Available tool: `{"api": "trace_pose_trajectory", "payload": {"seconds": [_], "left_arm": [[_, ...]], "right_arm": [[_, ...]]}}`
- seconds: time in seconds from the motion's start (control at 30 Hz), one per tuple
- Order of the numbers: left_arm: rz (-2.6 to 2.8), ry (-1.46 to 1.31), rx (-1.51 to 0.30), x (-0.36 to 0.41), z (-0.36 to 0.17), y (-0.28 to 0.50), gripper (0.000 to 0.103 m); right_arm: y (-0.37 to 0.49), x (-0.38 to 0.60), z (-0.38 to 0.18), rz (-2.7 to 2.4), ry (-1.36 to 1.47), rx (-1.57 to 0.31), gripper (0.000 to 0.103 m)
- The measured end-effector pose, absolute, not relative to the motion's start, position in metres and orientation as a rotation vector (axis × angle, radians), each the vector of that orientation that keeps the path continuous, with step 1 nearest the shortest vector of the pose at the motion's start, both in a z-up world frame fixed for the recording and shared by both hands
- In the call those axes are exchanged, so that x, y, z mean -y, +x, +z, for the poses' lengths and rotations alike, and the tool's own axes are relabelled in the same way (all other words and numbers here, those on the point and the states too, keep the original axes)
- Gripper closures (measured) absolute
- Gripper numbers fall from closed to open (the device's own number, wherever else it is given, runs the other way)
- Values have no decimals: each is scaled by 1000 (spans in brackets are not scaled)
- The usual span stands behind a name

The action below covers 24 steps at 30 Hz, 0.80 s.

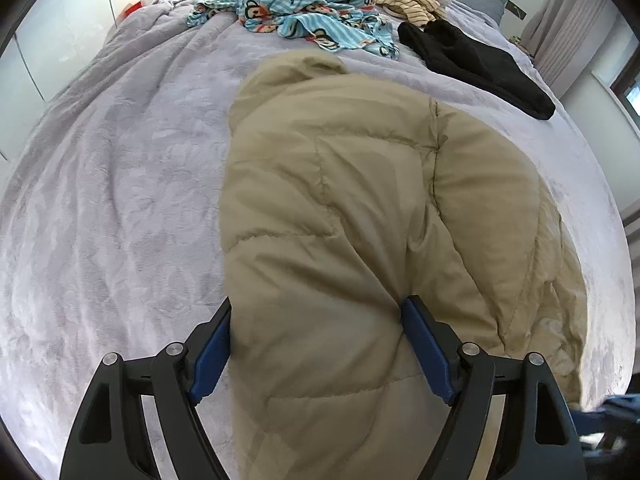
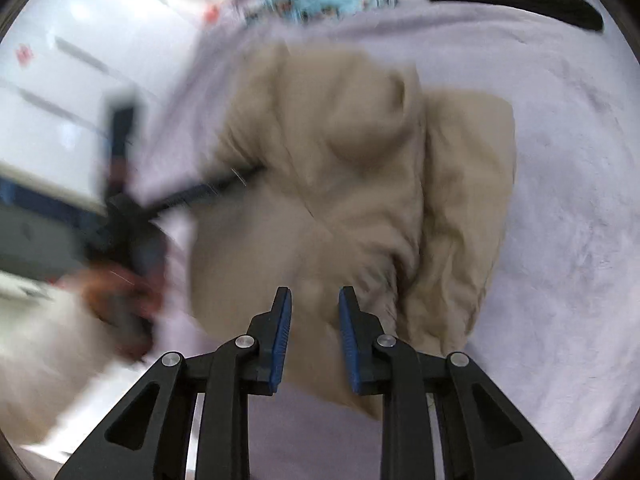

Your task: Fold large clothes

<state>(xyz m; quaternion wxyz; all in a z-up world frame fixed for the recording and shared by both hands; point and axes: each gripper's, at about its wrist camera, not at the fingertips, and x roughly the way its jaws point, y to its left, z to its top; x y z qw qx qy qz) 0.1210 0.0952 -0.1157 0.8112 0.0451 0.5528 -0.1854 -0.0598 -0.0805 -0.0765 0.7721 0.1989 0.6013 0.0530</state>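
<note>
- Grey blanket (image 1: 120, 184) covers the bed, giving a broad soft surface for folding; spare clothes, a blue printed cloth (image 1: 304, 12) and a black garment (image 1: 476, 64), lie pushed to the far end, clear of the work.
- Tan jacket (image 1: 360, 200) lies mid-bed, bunched and partly doubled over.
- Left claw (image 1: 316, 344) straddles a thick padded fold, jaws wide, likely pinning or gripping it; pad contact is unclear.
- Right claw (image 2: 314, 336) hangs above the jacket's near edge, jaws narrowed with nothing between them, probably freed to take a new hold.
</note>
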Motion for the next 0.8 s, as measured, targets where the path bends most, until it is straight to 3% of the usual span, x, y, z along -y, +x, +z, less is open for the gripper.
{"api": "trace_pose_trajectory", "payload": {"seconds": [0.07,0.13,0.27,0.47,0.57,0.8], "left_arm": [[-413,84,-1133,-101,-100,119,23],[-467,54,-1067,-105,-78,121,31],[-554,32,-1044,-91,-68,137,31],[-501,153,-1105,-57,-116,152,30],[-486,167,-1115,-55,-121,156,24],[-427,171,-1141,-73,-99,139,24]], "right_arm": [[-63,78,-94,61,346,-1345,87],[-68,89,-111,3,327,-1371,91],[-65,104,-127,-42,347,-1379,92],[-52,130,-155,-118,423,-1392,92],[-53,141,-159,-126,502,-1387,92],[-40,135,-145,-128,487,-1399,88]]}}
